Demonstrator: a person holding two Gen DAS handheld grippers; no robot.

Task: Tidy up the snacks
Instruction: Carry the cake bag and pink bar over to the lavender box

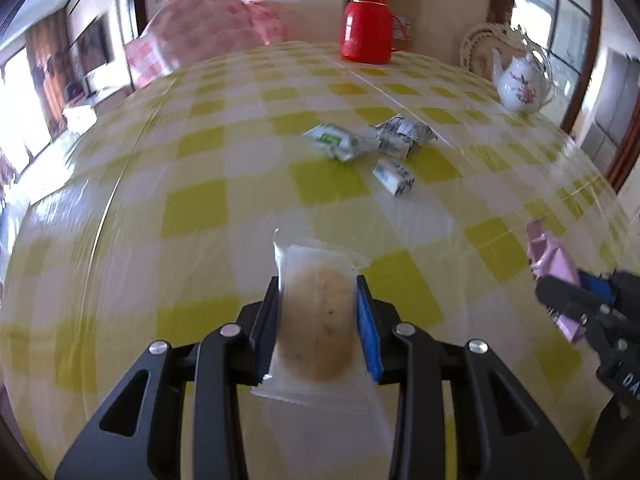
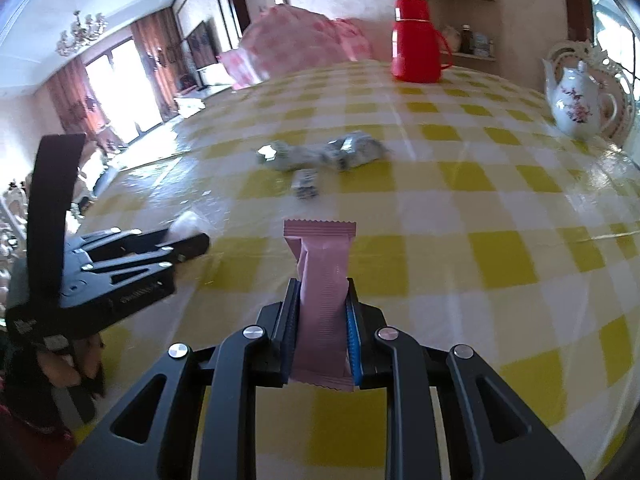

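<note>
My left gripper (image 1: 317, 280) is shut on a clear packet with a round biscuit (image 1: 316, 320) inside, held above the yellow checked table (image 1: 192, 200). My right gripper (image 2: 322, 282) is shut on a pink snack bar wrapper (image 2: 322, 280) that stands up between its pads. The same pink wrapper (image 1: 550, 256) shows at the right edge of the left wrist view. Ahead lie several small wrapped snacks: a green-and-white one (image 1: 332, 140), a silver crumpled one (image 1: 402, 134) and a blue-and-white one (image 1: 394, 176). From the right wrist that pile (image 2: 320, 156) looks blurred.
A red thermos jug (image 1: 366, 22) stands at the far edge of the table. A white flowered teapot (image 1: 520, 82) sits at the far right. A pink checked cloth bundle (image 1: 204, 28) lies beyond the table at the back left. The left gripper (image 2: 120, 264) appears at the right wrist's left.
</note>
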